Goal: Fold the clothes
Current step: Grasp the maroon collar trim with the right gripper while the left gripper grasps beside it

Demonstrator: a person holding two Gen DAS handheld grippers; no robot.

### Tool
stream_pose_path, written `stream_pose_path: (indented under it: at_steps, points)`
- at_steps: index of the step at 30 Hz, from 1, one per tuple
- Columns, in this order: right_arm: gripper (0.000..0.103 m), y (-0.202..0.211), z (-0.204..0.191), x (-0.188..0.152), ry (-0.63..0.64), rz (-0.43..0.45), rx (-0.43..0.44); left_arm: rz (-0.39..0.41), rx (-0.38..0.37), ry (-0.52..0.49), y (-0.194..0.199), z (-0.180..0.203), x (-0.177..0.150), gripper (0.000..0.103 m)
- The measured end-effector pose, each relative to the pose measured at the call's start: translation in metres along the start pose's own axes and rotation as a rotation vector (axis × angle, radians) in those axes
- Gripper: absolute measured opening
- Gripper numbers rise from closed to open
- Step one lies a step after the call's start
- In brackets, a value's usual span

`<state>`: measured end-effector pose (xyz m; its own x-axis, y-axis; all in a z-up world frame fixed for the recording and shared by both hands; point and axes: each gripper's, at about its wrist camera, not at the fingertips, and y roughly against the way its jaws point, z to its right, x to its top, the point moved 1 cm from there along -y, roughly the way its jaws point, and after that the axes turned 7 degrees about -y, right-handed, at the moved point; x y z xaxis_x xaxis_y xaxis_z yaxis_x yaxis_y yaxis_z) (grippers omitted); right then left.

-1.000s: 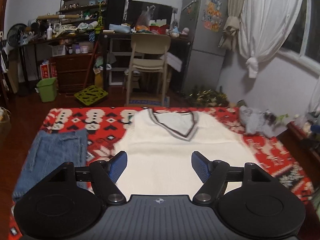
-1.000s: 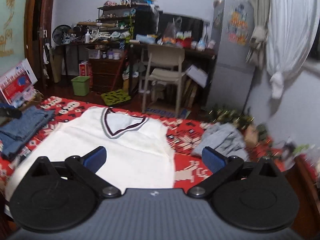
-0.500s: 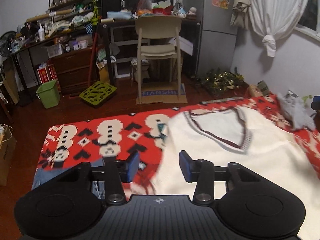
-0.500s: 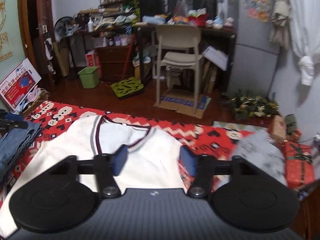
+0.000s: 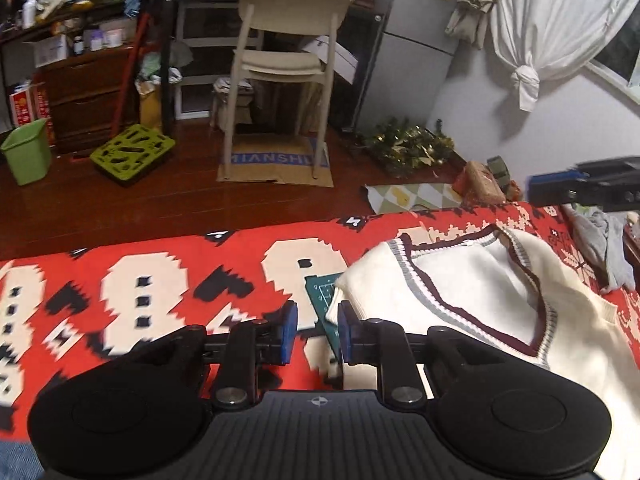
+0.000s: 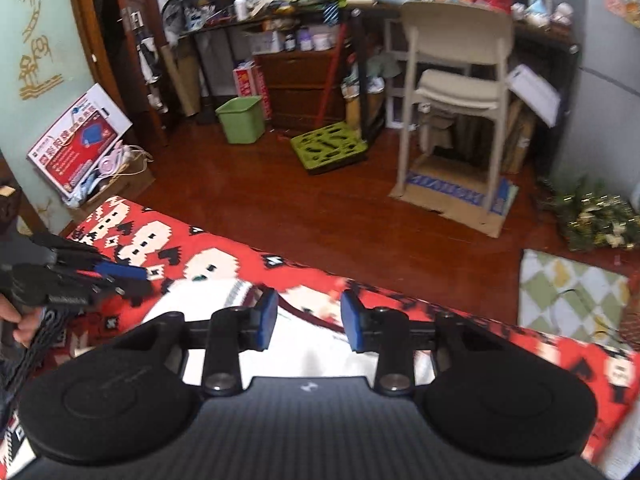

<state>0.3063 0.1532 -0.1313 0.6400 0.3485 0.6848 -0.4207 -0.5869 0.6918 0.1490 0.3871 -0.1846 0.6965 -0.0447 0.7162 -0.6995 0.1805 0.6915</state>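
- Near the left shoulder of a cream knitted V-neck vest [image 5: 472, 300] with maroon and grey trim, the left gripper [image 5: 313, 330] hovers low, its blue-padded jaws narrowly apart with nothing between them.
- Its right pad sits just beside the vest's shoulder edge; contact cannot be told.
- Beneath the vest lies a red, white and black patterned blanket [image 5: 160, 280], and a dark green mat corner [image 5: 322, 292] peeks out between the jaws.
- Over the vest's right shoulder, the right gripper [image 6: 307, 322] points across the collar toward the far edge of the blanket, jaws partly spread and empty.
- Seen from the right wrist view, the left gripper enters from the left, held by a person's hand [image 6: 24, 320].
- Far across the wooden floor stand a beige plastic chair [image 5: 286, 60] and a green bin [image 5: 26, 152].
- A grey crumpled garment [image 5: 604, 244] rests on the blanket at the far right.
- Compared with half a second earlier, both grippers have moved farther toward the vest's shoulders; the left jaws have narrowed a little, while the right jaws keep about the same gap.
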Motion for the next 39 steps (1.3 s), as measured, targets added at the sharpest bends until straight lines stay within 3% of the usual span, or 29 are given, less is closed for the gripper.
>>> stream_pose_path:
  at_steps: [2,7,13,23,24,25,26,33,39]
  points:
    - [0.038,-0.028,-0.004,0.006,0.002,-0.023,0.01,0.0,-0.007,-0.034,-0.009,0.002,0.001,0.026]
    - [0.038,-0.088,-0.017,0.013,0.039,-0.061,0.026,-0.014,-0.013,-0.083,-0.024,0.006,0.002,0.026]
    - [0.039,-0.128,-0.032,0.006,0.031,-0.115,0.064,-0.025,-0.055,-0.11,-0.028,0.008,0.003,0.023]
    - [0.037,-0.146,-0.027,-0.016,-0.158,-0.155,0.16,-0.035,-0.153,-0.04,-0.028,0.003,0.003,0.022]
    - [0.033,-0.144,-0.025,-0.017,-0.159,-0.153,0.161,-0.034,-0.156,-0.04,-0.027,0.003,0.003,0.022]
    - [0.008,-0.144,-0.025,-0.018,-0.156,-0.149,0.163,-0.033,-0.158,-0.039,-0.026,0.003,0.003,0.022]
    - [0.002,-0.144,-0.026,-0.018,-0.153,-0.144,0.165,-0.032,-0.161,-0.039,-0.025,0.004,0.003,0.022]
    - [0.001,-0.115,-0.026,-0.027,-0.072,-0.085,0.134,-0.031,-0.174,-0.063,-0.023,0.006,0.004,0.029]
    - [0.002,-0.087,-0.014,-0.043,-0.054,-0.078,0.137,-0.038,-0.201,-0.175,-0.029,0.027,0.009,0.029]
